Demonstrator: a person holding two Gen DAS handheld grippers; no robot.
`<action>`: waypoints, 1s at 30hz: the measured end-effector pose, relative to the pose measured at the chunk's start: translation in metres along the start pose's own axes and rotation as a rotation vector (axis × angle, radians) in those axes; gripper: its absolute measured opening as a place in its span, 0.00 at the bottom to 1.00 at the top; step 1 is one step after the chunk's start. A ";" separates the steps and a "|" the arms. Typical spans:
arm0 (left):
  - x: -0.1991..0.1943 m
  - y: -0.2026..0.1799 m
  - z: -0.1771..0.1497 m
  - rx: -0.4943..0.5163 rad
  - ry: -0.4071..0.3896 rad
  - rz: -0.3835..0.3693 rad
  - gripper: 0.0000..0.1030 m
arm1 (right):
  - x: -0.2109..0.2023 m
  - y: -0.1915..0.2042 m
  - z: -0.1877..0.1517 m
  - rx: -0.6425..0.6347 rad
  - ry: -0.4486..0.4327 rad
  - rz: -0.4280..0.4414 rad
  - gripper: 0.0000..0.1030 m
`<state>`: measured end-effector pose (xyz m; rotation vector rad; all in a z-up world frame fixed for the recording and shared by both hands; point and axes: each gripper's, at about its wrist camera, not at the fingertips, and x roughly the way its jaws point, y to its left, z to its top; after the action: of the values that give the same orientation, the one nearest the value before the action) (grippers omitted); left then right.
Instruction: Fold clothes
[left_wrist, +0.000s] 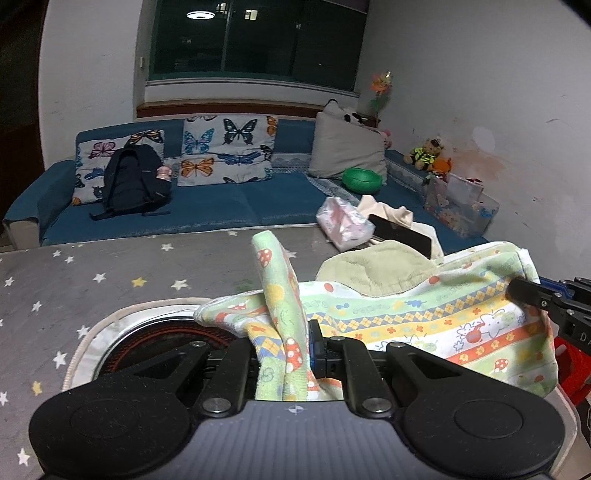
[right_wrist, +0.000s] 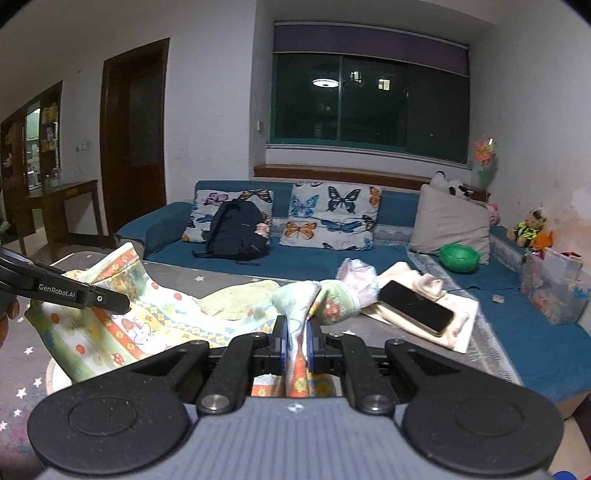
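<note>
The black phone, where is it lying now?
In the right wrist view, the black phone lies right of centre on folded cream cloth, at the table's far edge near the blue sofa.

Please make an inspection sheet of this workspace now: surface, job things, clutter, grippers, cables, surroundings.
Surface: grey star-print table cover, round burner exposed.
Job's things: patterned cloth lifted between both grippers; pale green cloth behind it.
Clutter: phone on cream cloth, tissue pack.
Grippers: left hand-held gripper and right hand-held gripper each shut on patterned cloth.
Cables: nothing seen.
Surroundings: blue sofa, backpack, butterfly cushions, green bowl, dark window.
</note>
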<state>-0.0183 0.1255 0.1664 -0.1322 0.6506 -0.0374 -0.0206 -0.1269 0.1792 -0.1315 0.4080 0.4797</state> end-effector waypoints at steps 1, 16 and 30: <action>0.001 -0.004 0.001 0.003 0.000 -0.005 0.11 | -0.002 -0.003 0.000 -0.001 0.000 -0.006 0.09; 0.028 -0.060 0.011 0.052 0.015 -0.052 0.11 | -0.021 -0.052 -0.004 -0.015 0.010 -0.129 0.08; 0.058 -0.083 0.008 0.082 0.060 -0.060 0.12 | -0.012 -0.084 -0.018 0.002 0.041 -0.163 0.09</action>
<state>0.0332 0.0399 0.1486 -0.0713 0.7039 -0.1261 0.0027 -0.2094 0.1700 -0.1710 0.4346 0.3169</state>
